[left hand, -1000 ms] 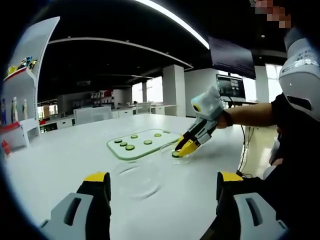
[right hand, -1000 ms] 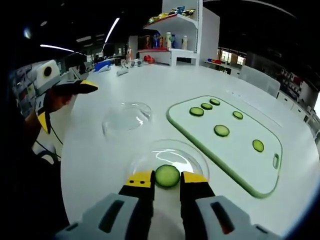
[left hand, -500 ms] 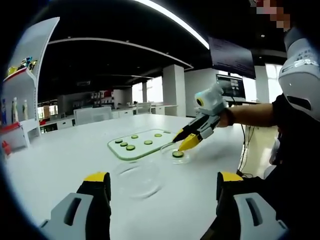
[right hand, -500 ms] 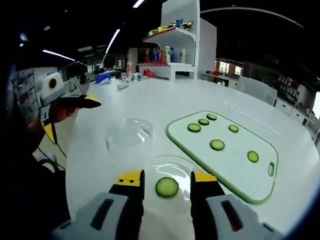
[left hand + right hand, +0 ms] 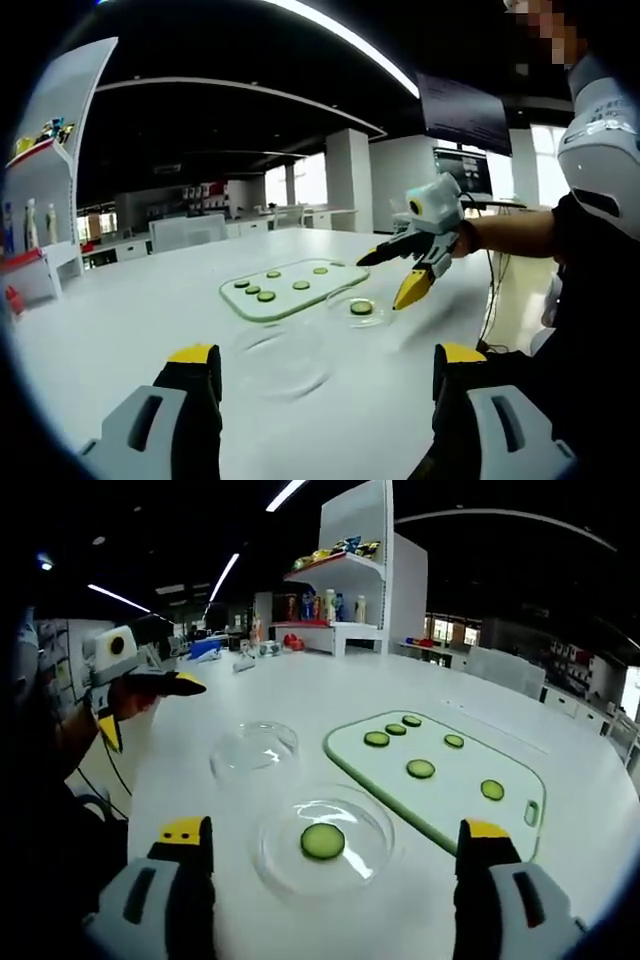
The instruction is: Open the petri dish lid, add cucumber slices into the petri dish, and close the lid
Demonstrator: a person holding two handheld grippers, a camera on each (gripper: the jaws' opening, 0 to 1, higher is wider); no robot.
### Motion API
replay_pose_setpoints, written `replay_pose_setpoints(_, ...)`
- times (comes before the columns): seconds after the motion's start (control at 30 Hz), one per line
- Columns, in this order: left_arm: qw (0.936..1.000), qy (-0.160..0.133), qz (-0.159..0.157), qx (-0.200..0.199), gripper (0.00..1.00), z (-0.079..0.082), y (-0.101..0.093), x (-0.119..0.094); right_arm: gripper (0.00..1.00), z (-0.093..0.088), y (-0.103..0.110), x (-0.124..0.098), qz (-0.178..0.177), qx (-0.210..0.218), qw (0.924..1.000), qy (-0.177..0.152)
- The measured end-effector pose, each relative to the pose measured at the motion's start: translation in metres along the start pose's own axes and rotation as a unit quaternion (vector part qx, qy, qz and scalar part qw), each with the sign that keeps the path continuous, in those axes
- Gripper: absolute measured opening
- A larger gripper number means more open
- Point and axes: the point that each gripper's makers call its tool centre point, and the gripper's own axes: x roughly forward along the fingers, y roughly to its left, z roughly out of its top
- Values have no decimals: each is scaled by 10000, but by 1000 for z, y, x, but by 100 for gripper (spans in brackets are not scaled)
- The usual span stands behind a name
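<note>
Clear plastic petri dish (image 5: 323,842) resting on the white counter (image 5: 300,695), one cucumber slice (image 5: 322,840) lying flat at its centre; its lid (image 5: 254,750) sits apart, further along the counter. Five more slices remain on the green-rimmed cutting board (image 5: 470,820) just beside the dish. Right hand-held gripper (image 5: 335,845) hovers above the dish, jaws spread wide and empty; left hand-held gripper (image 5: 318,365) likewise wide and empty, near the lid. For the next slice, approach the board low and pinch lightly by the edges.
</note>
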Motion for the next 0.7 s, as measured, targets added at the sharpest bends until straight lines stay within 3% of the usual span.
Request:
replay_pose_setpoints(0.23,10000,-8,-24,24,86,1,0,2,97,0,8,-9,105,-107,9999,-67)
replay_pose_setpoints(0.33,10000,5,-17,23,86,0,0,1,97,-1,19,-16,324,-177,9992,-158)
replay_pose_setpoints(0.47,10000,4,-26,30,86,0,0,0,97,3,43,-29,958,-26,9943,-466)
replay_pose_setpoints(0.7,9999,24,-67,85,86,2,0,-2,97,-9,45,-44,1082,-8,9924,-594)
